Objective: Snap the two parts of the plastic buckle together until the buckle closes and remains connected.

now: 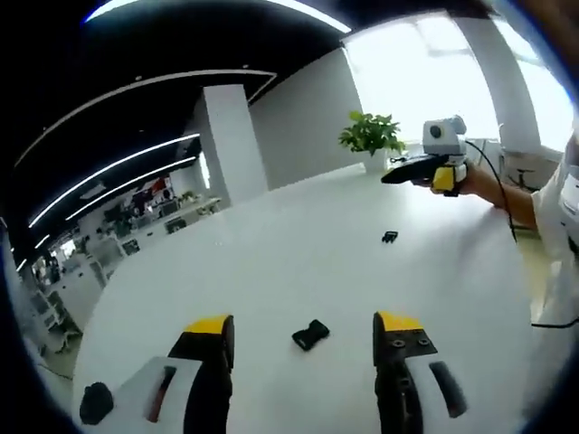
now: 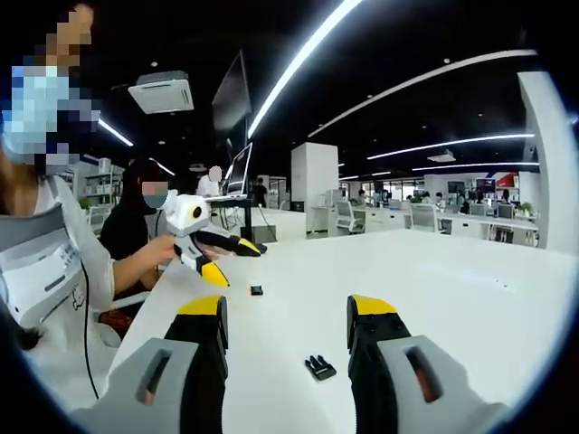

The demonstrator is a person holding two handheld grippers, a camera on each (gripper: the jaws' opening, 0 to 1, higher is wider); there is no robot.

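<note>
My left hand-held gripper (image 1: 308, 336) hovers over the white counter (image 1: 298, 262) with its jaws spread wide and nothing between them. One buckle part (image 1: 310, 334) lies flat on the counter in the gap between the jaw tips, touching neither. The other buckle part (image 1: 390, 237) lies farther out on the same surface, well apart from the first. Past it, at the far edge, stands a potted plant (image 1: 371, 136) (green leaves in a white pot). My right hand-held gripper (image 2: 288, 327) is also open and holds nothing; in its view a buckle part (image 2: 319, 367) rests on the counter just inside the right jaw, and a second small part (image 2: 257, 290) lies farther ahead. Nothing lies between the two pieces. Rows of office desks (image 2: 434, 217) fill the background, and a seated person (image 2: 145, 226) is beside the counter's left edge.
</note>
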